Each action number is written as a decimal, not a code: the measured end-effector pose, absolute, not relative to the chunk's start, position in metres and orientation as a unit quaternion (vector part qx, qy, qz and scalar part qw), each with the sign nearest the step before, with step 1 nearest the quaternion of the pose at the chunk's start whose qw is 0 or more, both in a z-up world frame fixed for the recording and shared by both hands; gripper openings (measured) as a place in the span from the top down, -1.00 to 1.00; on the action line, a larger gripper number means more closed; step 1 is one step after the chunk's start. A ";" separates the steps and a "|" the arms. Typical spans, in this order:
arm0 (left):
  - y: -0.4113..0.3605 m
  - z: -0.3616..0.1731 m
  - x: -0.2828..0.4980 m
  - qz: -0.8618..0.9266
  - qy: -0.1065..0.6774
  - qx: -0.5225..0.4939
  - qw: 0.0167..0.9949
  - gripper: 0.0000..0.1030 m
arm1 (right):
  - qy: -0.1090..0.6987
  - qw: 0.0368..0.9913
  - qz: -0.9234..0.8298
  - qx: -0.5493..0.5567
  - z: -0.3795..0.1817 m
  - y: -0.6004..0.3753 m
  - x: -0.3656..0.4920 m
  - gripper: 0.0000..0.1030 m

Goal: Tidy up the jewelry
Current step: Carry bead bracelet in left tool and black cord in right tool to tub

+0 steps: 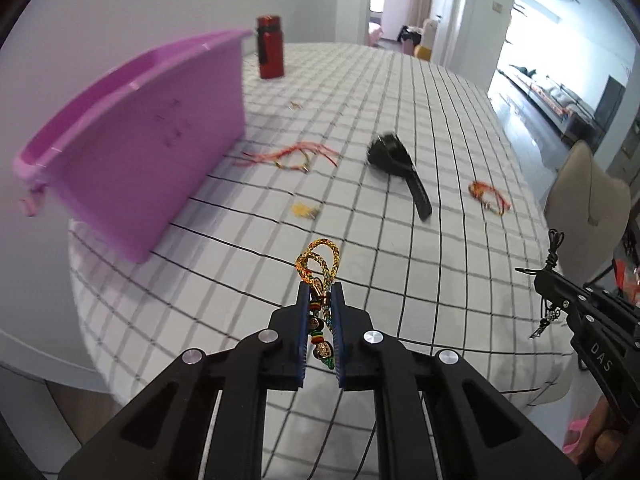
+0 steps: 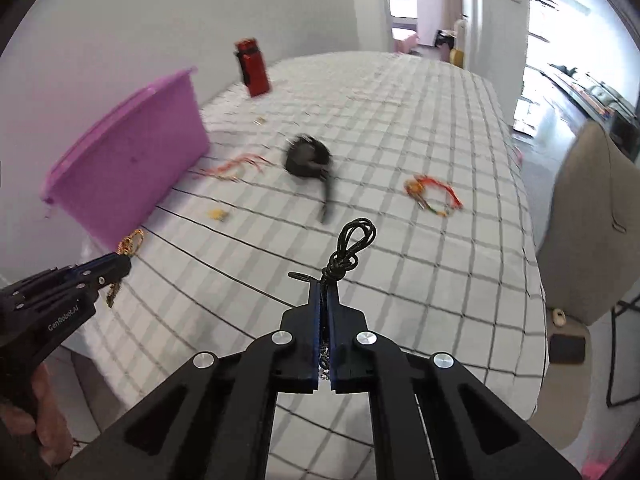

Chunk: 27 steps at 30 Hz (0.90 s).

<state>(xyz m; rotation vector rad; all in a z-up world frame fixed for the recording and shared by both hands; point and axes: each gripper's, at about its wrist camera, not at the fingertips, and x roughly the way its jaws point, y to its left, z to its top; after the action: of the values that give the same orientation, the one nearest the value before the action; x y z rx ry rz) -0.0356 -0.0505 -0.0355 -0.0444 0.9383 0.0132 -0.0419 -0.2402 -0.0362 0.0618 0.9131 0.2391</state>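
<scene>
My left gripper (image 1: 319,286) is shut on a multicoloured braided bracelet (image 1: 318,262) with beads, held above the checked tablecloth; its loop sticks out past the fingertips. My right gripper (image 2: 325,286) is shut on a black cord necklace (image 2: 354,242), whose loop rises ahead of the tips. Each gripper shows in the other view: the right gripper (image 1: 538,274) at the right edge, the left gripper (image 2: 124,258) at the lower left. A purple plastic bin (image 1: 132,148) stands at the left on the table. More bracelets lie on the cloth: a red-orange one (image 1: 294,156) by the bin, another (image 1: 488,196) at the right.
A black hairbrush (image 1: 400,168) lies mid-table. A red bottle (image 1: 270,46) stands behind the bin. A small yellow charm (image 1: 304,210) lies near the bin's front. A grey chair (image 2: 584,220) stands off the table's right edge. The tablecloth (image 1: 400,100) reaches far back toward a doorway.
</scene>
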 end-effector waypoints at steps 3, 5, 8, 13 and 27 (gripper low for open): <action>-0.032 -0.006 -0.041 0.019 0.440 -0.032 0.897 0.79 | 0.427 0.893 0.143 0.023 -0.009 -0.221 -0.038 0.93; -0.016 0.013 -0.042 0.030 0.429 -0.040 0.902 0.79 | 0.416 0.895 0.158 0.015 0.009 -0.207 -0.035 0.93; 0.013 0.041 -0.042 0.051 0.404 -0.050 0.912 0.79 | 0.398 0.898 0.187 0.005 0.036 -0.180 -0.026 0.93; 0.068 0.073 -0.029 0.078 0.376 -0.062 0.921 0.79 | 0.377 0.897 0.230 0.007 0.069 -0.126 0.002 0.93; 0.235 0.074 0.081 0.069 0.386 -0.067 0.917 0.79 | 0.391 0.880 0.270 0.003 0.083 0.075 0.115 0.93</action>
<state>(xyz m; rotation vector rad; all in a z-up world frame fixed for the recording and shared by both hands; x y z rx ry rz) 0.0805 0.2355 0.0745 -0.1375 0.7943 0.1421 0.1148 0.0753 0.0830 0.0071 0.8145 0.5634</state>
